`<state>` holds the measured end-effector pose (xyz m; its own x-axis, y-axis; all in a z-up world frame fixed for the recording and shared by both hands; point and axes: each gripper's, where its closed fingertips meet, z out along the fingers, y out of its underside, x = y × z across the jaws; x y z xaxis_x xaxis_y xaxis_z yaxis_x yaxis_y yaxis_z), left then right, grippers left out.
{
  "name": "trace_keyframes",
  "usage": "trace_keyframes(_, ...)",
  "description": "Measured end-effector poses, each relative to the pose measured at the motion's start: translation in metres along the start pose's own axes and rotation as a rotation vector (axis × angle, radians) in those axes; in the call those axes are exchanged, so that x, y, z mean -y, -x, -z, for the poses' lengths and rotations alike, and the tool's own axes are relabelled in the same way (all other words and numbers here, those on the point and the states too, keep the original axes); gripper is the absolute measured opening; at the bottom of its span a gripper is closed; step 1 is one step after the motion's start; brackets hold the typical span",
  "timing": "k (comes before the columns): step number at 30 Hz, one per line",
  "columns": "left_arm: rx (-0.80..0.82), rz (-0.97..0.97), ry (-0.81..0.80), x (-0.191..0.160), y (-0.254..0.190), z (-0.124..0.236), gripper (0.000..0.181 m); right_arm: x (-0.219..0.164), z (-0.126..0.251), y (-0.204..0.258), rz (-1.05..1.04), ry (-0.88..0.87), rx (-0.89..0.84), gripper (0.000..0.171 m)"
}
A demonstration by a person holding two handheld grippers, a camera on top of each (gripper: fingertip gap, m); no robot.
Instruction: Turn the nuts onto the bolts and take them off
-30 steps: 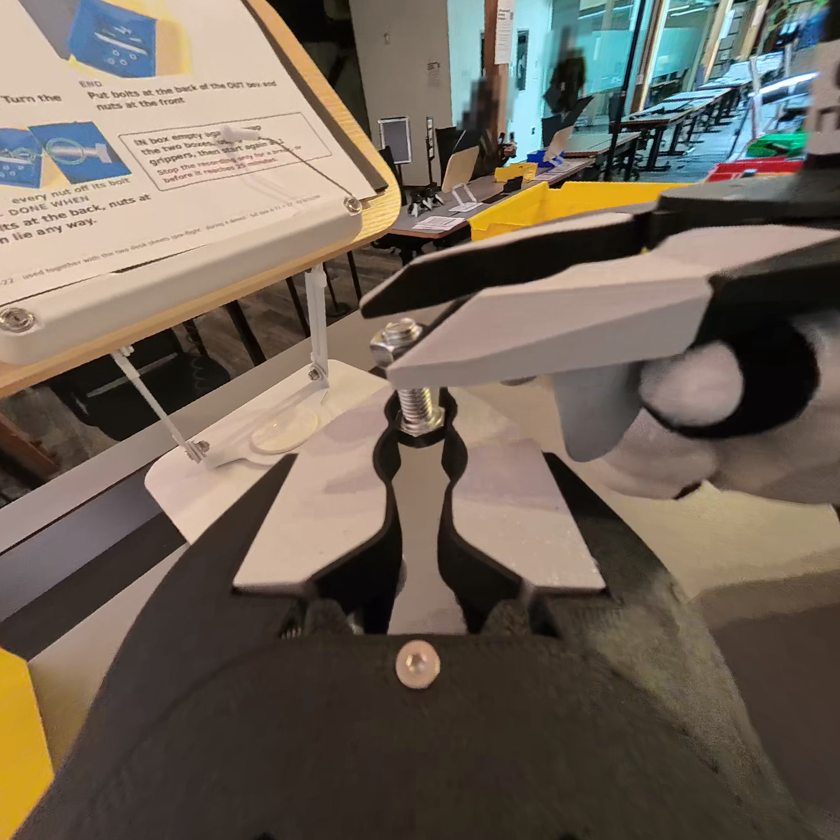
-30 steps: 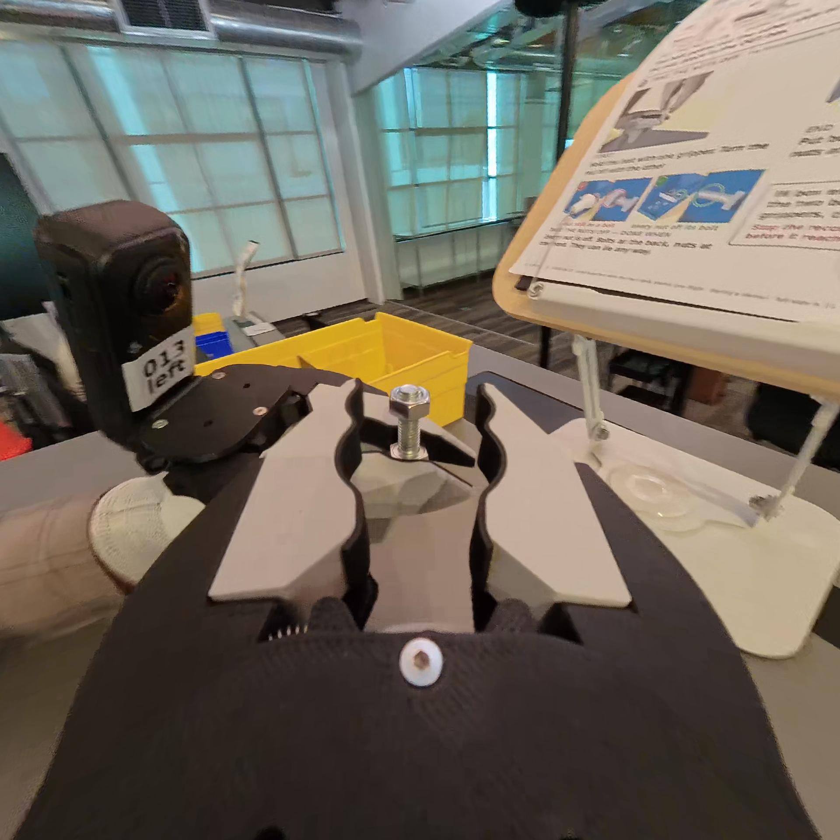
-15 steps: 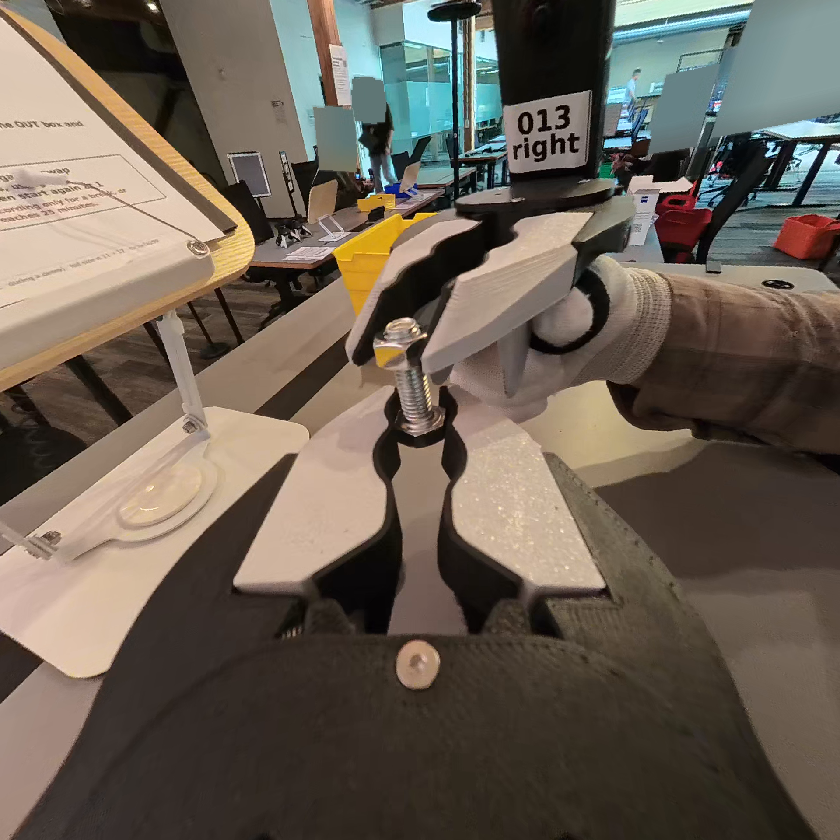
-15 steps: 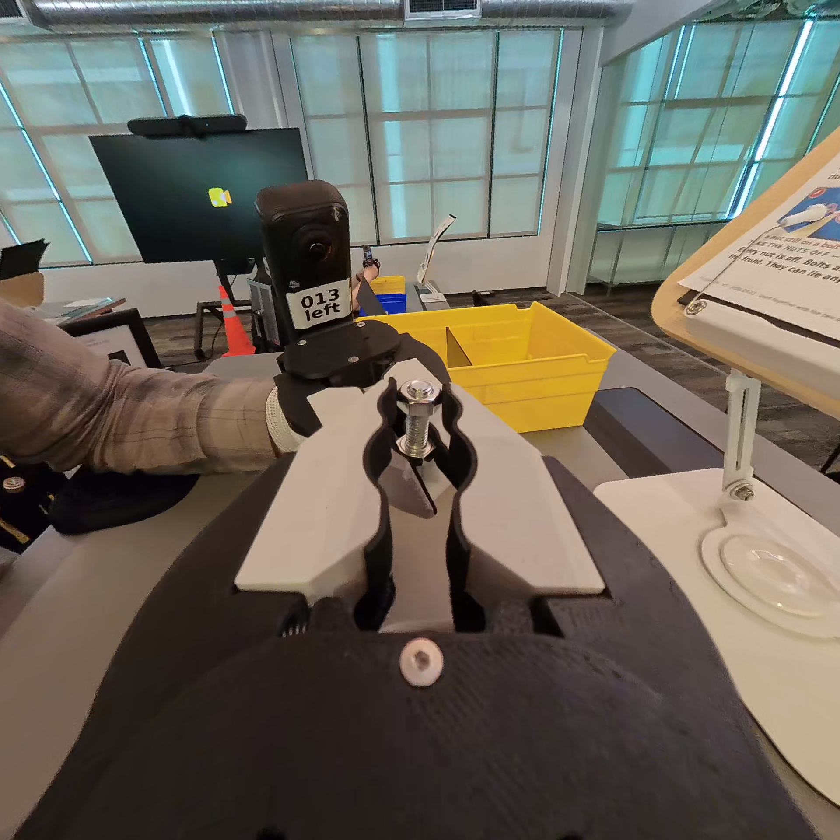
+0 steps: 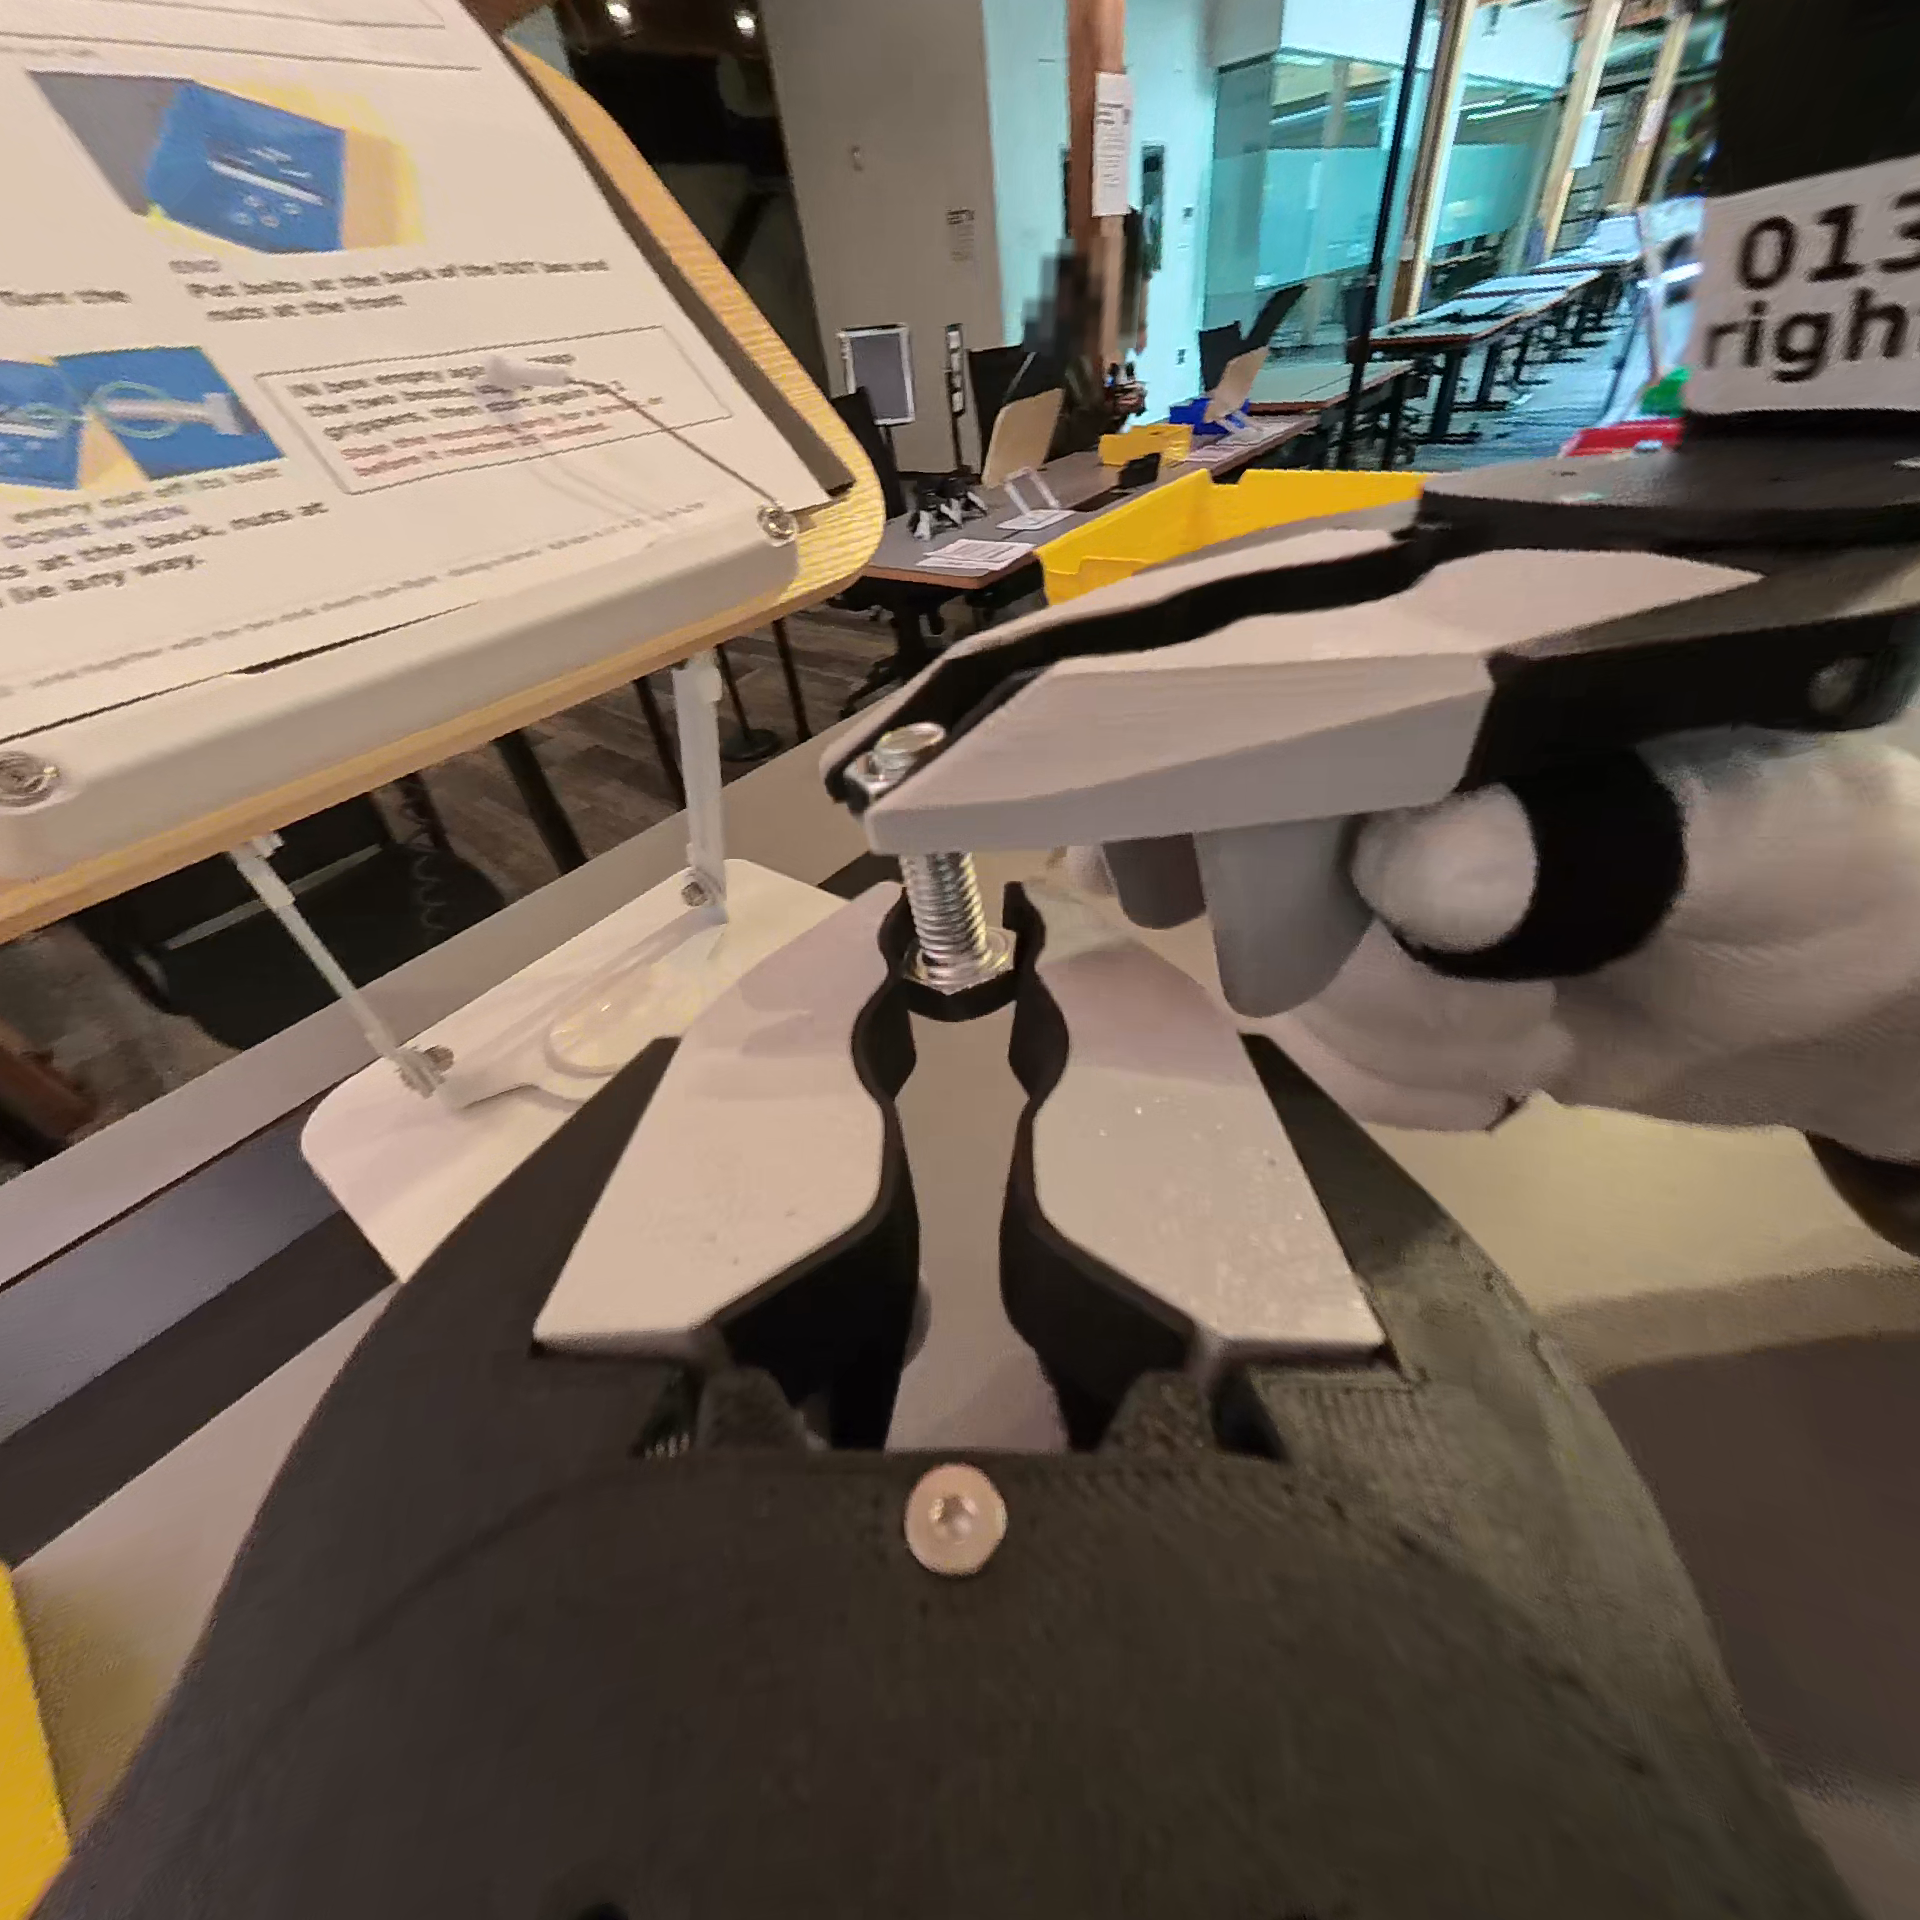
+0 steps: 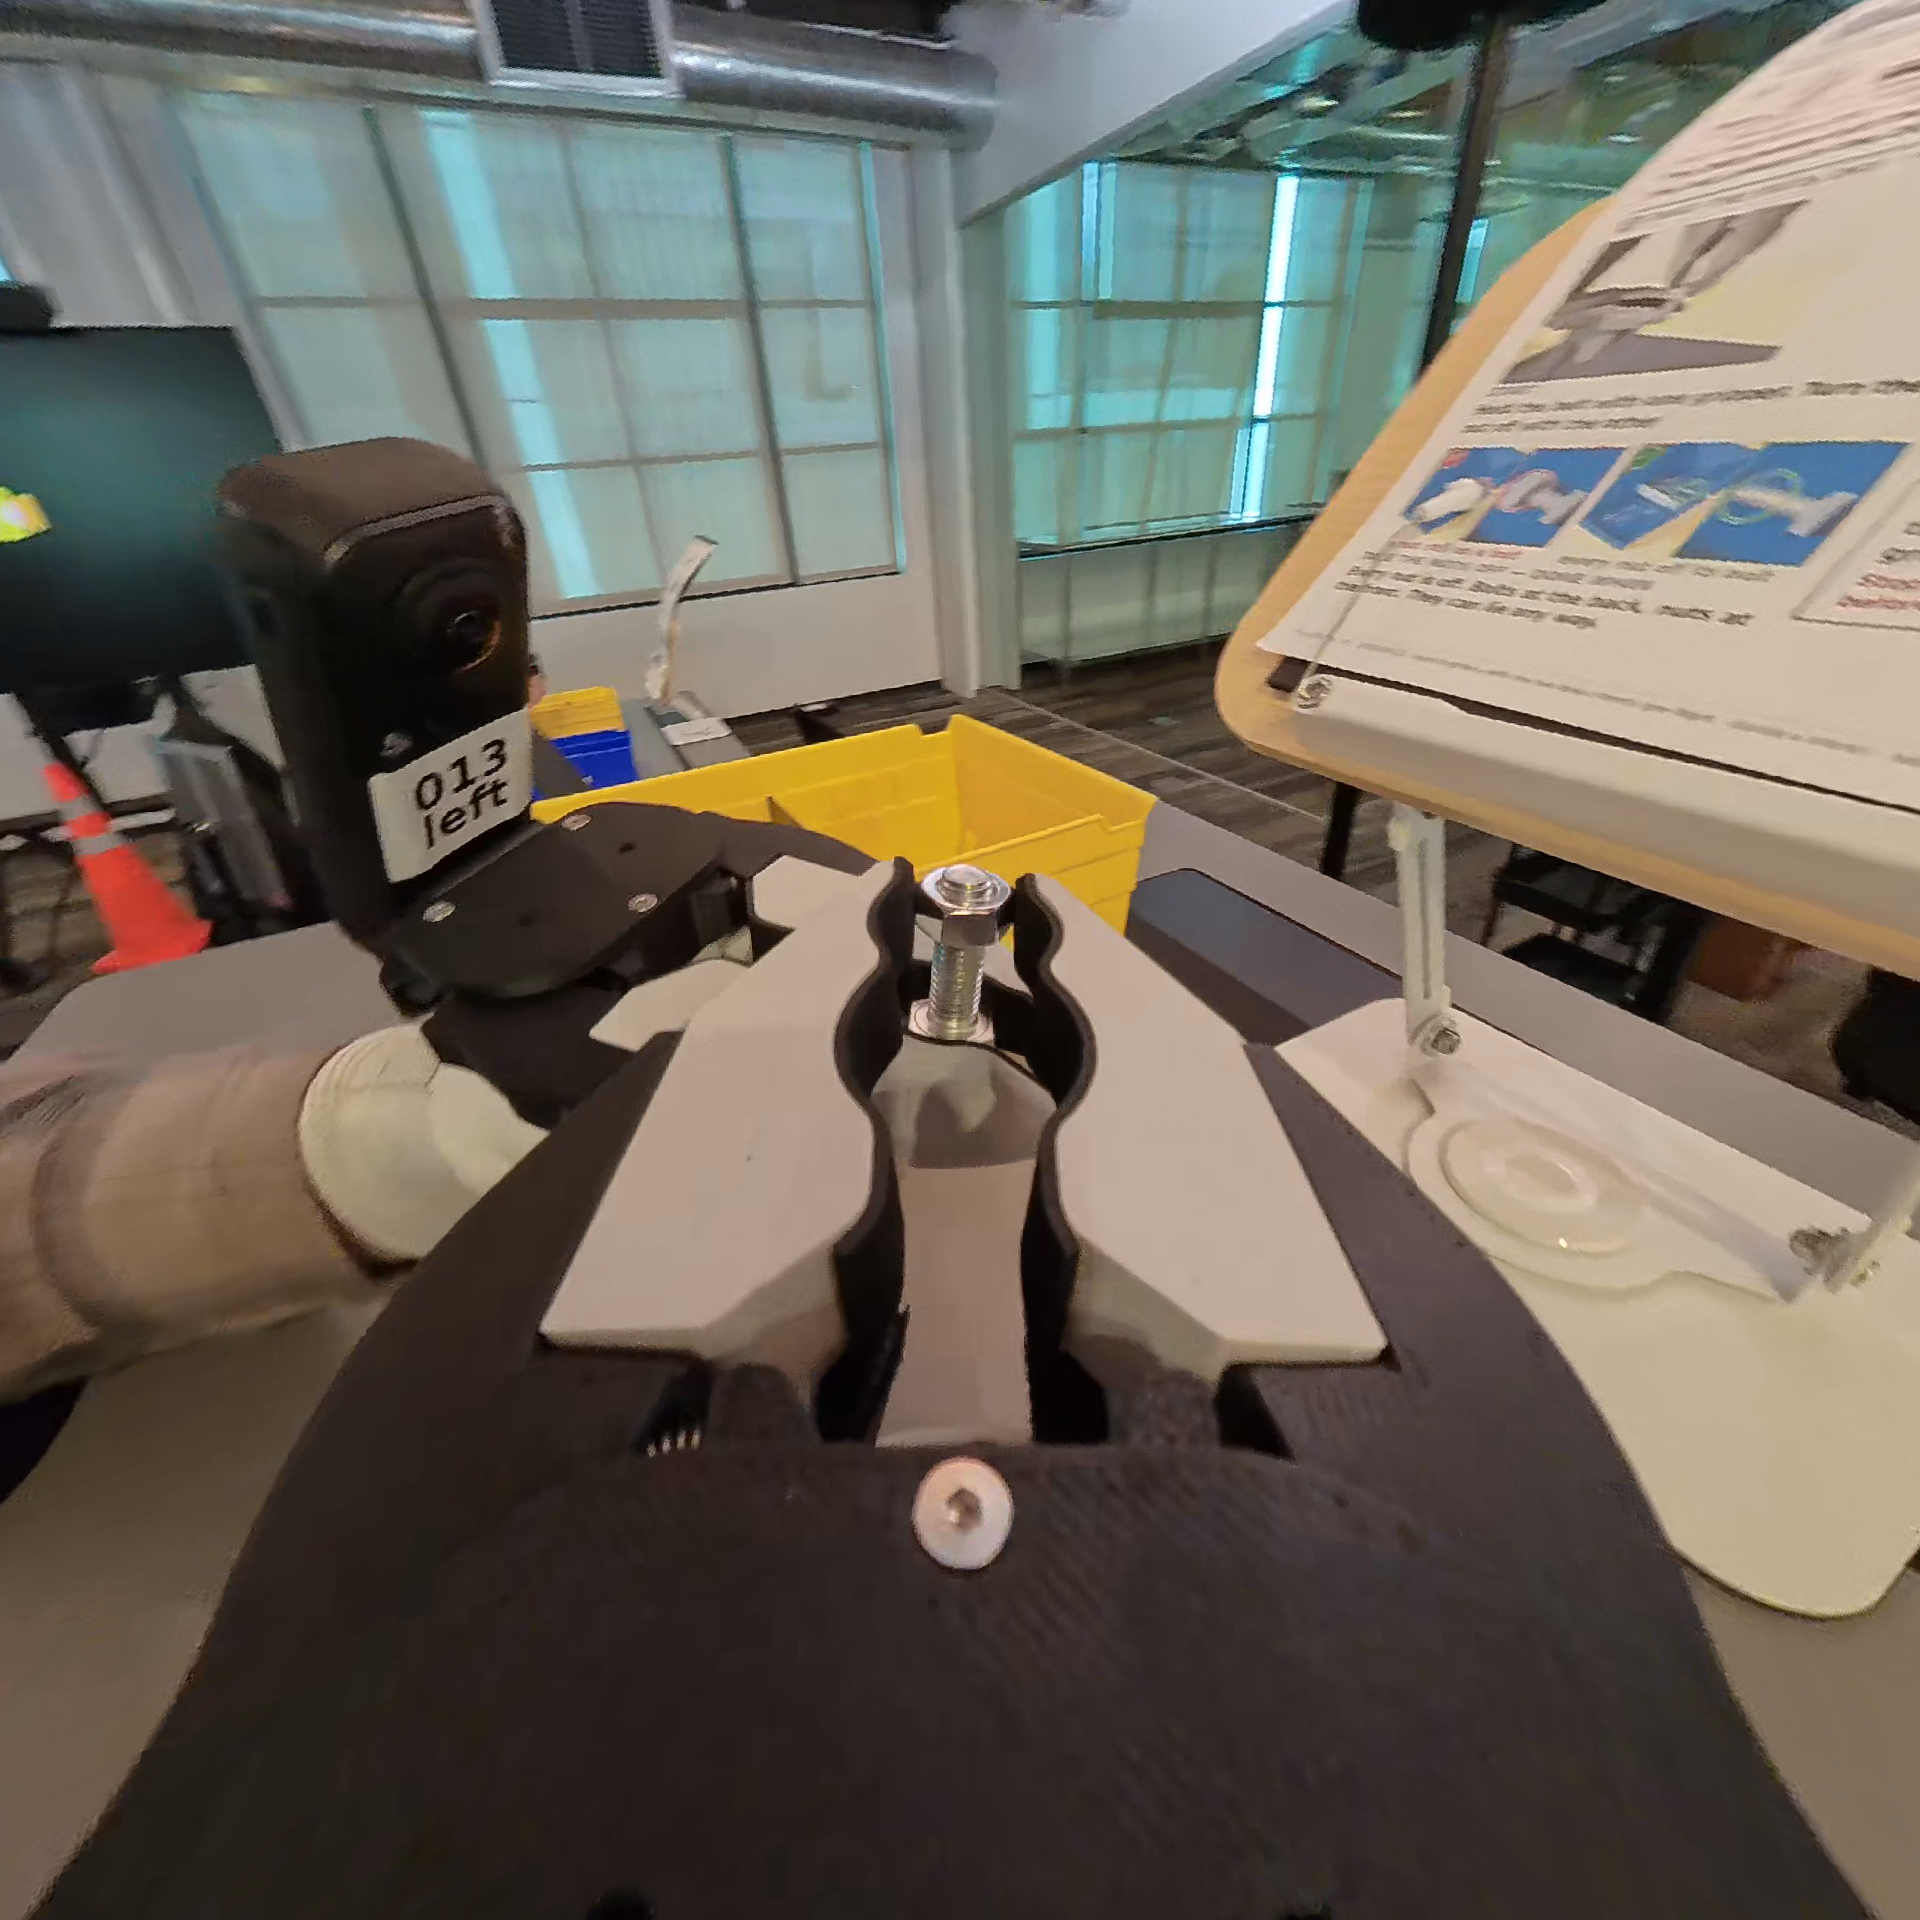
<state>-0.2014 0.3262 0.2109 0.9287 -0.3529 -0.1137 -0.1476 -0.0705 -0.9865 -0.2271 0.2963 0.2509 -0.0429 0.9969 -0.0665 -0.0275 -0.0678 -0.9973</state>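
Observation:
A silver bolt (image 5: 943, 909) stands upright above the grey table. My left gripper (image 5: 951, 971) is shut on the bolt's hex head at the bottom. My right gripper (image 5: 883, 779) comes in from the right, held level by a white-gloved hand, and is shut on the nut (image 5: 896, 756) near the bolt's top end. In the right wrist view the nut (image 6: 964, 902) sits between my right gripper's (image 6: 964, 906) fingertips, with bare thread (image 6: 951, 987) below it. The left gripper's tips are under the thread and its camera body (image 6: 384, 644) is to the left.
A tilted instruction board (image 5: 364, 416) on a white stand (image 6: 1662, 1351) is close on the far side of the bolt. A yellow divided bin (image 6: 935, 800) stands behind the grippers on the table. Another yellow bin edge (image 5: 21, 1714) shows at the lower left.
A second ago my right gripper was open around the bolt; it has shut on the nut. Both grippers swung round with the bolt and back toward the board.

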Motion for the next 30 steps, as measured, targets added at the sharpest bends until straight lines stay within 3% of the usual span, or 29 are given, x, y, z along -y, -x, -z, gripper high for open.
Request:
trace_keyframes(6, 0.139, -0.018, 0.023, -0.006, 0.013, -0.002, 0.014, -0.004, -0.005, -0.009, -0.005, -0.027, -0.252, 0.017)
trace_keyframes(12, 0.164, -0.02, 0.03, -0.009, 0.015, -0.003, 0.015, -0.007, -0.005, -0.011, -0.023, -0.016, -0.258, 0.017)
trace_keyframes(14, 0.146, -0.009, 0.013, -0.007, 0.013, -0.003, 0.014, -0.004, -0.005, -0.009, -0.015, -0.021, -0.233, 0.018)
trace_keyframes(17, 0.102, 0.01, -0.018, 0.0, 0.009, -0.001, 0.015, 0.005, -0.004, -0.002, 0.029, -0.044, -0.148, 0.044)
trace_keyframes(21, 0.027, -0.001, -0.032, 0.003, -0.002, 0.0, 0.014, 0.011, 0.001, 0.017, 0.051, -0.036, 0.069, 0.043)
trace_keyframes(30, -0.201, -0.01, -0.072, 0.011, -0.037, 0.004, 0.015, 0.01, 0.029, 0.026, 0.091, 0.01, 0.304, 0.035)
